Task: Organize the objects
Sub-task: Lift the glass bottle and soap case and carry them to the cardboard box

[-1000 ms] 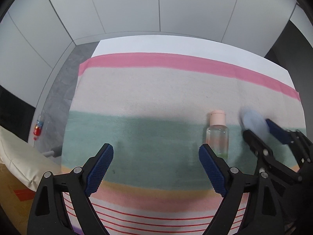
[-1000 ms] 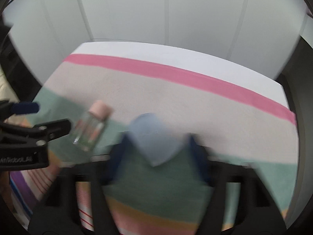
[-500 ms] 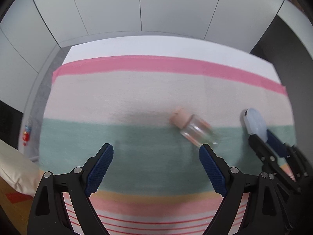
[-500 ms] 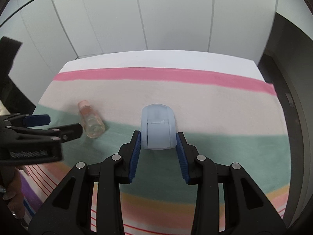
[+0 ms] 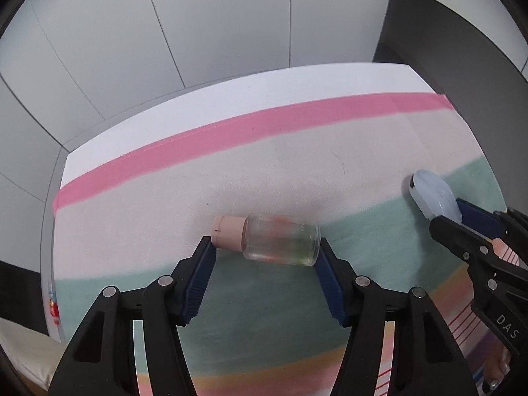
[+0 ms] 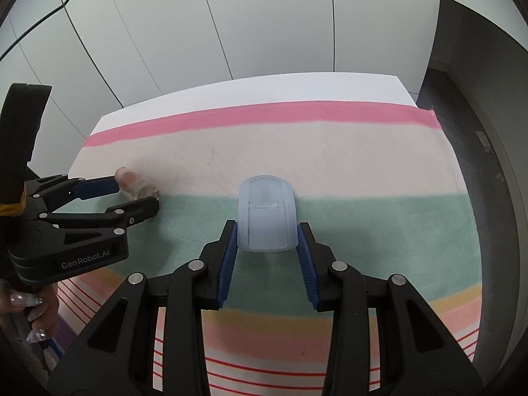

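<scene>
Left tool (image 5: 265, 247) has its two blue fingers on both ends of the small clear bottle (image 5: 280, 243) with a pink cap, lying on its side on the striped cloth (image 5: 297, 171). Right tool (image 6: 266, 236) squeezes the pale blue computer mouse (image 6: 266, 217), well apart from the bottle, over the bench (image 6: 250, 90).

Table (image 6: 379, 87) had a white top, mostly covered by a striped cloth (image 6: 363, 151): pink, beige, green, orange, thin red lines near. Far side: pale grey panelled wall (image 6: 264, 23) with vertical seams. Right: dark grey wall (image 6: 478, 52) and grey floor (image 6: 439, 99). Lighting was even.
</scene>
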`<action>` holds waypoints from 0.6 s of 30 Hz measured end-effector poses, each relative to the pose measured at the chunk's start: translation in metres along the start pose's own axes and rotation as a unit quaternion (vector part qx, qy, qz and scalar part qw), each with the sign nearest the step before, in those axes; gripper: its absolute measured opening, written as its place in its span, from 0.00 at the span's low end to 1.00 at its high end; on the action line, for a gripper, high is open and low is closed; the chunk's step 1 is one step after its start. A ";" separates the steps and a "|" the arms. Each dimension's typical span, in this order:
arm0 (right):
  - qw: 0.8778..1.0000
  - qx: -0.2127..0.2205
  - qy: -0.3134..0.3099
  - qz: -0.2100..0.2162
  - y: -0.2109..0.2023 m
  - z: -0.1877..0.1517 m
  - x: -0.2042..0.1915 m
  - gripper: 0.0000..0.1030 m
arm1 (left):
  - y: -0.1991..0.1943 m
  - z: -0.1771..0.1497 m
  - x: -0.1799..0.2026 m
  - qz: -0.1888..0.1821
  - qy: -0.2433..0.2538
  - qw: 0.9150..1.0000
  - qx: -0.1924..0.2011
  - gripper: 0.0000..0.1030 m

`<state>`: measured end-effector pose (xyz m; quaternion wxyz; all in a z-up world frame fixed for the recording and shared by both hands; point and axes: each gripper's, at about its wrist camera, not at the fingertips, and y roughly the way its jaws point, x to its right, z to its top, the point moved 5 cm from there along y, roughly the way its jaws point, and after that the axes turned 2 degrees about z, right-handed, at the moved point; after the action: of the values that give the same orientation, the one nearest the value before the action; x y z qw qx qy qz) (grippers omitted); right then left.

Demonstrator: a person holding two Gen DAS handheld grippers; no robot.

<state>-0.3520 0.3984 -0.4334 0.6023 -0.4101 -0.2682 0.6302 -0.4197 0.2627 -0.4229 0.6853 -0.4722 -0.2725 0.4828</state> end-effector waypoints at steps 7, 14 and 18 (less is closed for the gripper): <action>1.000 -0.002 -0.007 -0.006 -0.009 0.000 0.000 0.36 | -0.010 0.000 -0.008 0.004 -0.040 0.999 -0.008 0.60; 1.000 -0.002 -0.014 -0.022 -0.038 0.014 -0.016 0.36 | -0.050 0.005 -0.023 0.018 -0.066 0.998 -0.007 0.60; 0.999 0.004 -0.017 -0.027 -0.067 0.027 -0.026 0.36 | -0.085 0.018 -0.035 0.015 -0.087 0.996 0.009 0.60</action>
<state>-0.3400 0.3860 -0.3587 0.6160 -0.3892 -0.2867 0.6220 -0.4136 0.2296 -0.3358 0.6558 -0.4263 -0.3197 0.5347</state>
